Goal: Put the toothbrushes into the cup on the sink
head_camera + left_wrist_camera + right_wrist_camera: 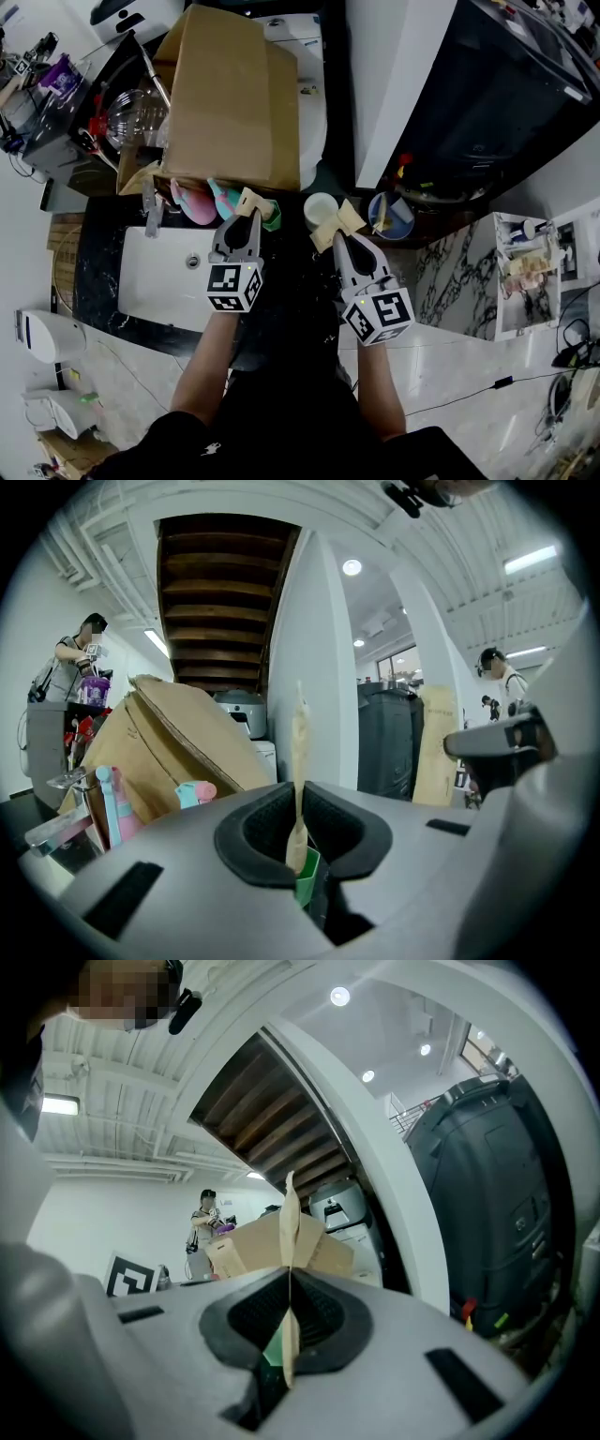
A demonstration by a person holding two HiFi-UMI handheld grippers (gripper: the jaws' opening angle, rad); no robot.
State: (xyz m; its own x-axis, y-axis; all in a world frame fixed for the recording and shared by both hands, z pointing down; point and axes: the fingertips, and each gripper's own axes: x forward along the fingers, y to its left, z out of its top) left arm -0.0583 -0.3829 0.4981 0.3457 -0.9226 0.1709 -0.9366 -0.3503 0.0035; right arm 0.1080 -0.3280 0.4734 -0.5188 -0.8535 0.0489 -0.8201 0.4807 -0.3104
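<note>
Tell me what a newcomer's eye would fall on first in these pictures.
The big cardboard box standing behind the white sink dominates the head view. Below it, the left gripper and the right gripper, both tan-tipped, point forward side by side. A white cup sits just beside the right one's tip.

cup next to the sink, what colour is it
The cup is white; the head view shows it best.
</note>
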